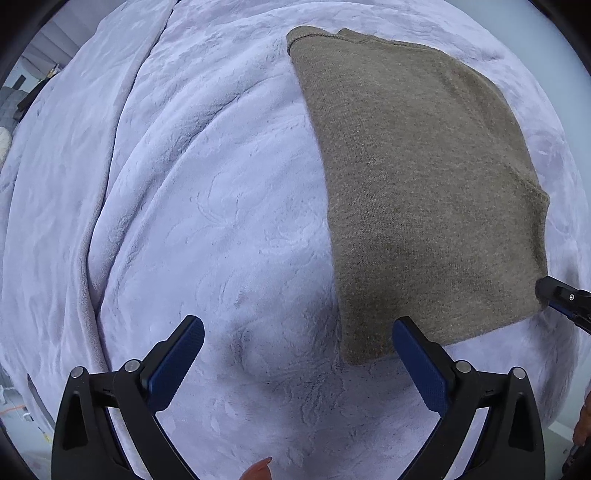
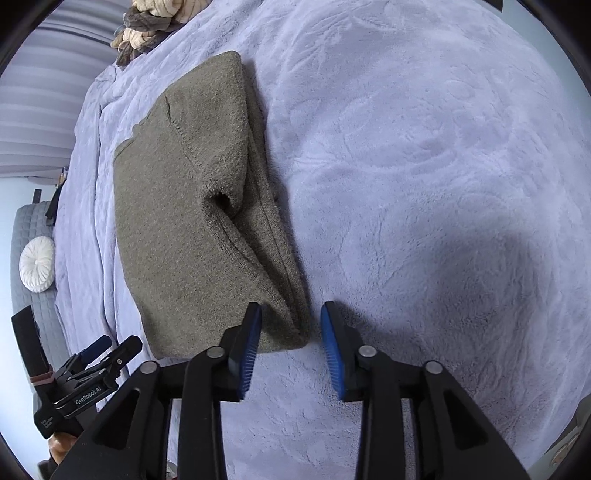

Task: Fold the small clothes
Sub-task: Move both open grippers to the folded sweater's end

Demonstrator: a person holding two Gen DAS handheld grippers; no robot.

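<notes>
folded sweater on a bed, both grippers open near its corners.

blanket (image 1: 207, 206), pale lilac and fluffy, covers the bed and fills most of both views. on it lies the olive-brown knit sweater (image 1: 424, 177), folded into a thick flat packet; in the right wrist view its layered edge faces the right side. the left gripper (image 1: 297, 354) is spread wide above the blanket, and its right finger is just beside the near corner of the sweater, pinching nothing. the right gripper (image 2: 291, 343) is also spread, and the near corner of the sweater sits between its blue pads (image 2: 249, 354), not pinched. small things: a round white cushion (image 2: 37, 264) at the far left, and a heap of beige and brown cloth (image 2: 147, 26) at the top edge.
</notes>
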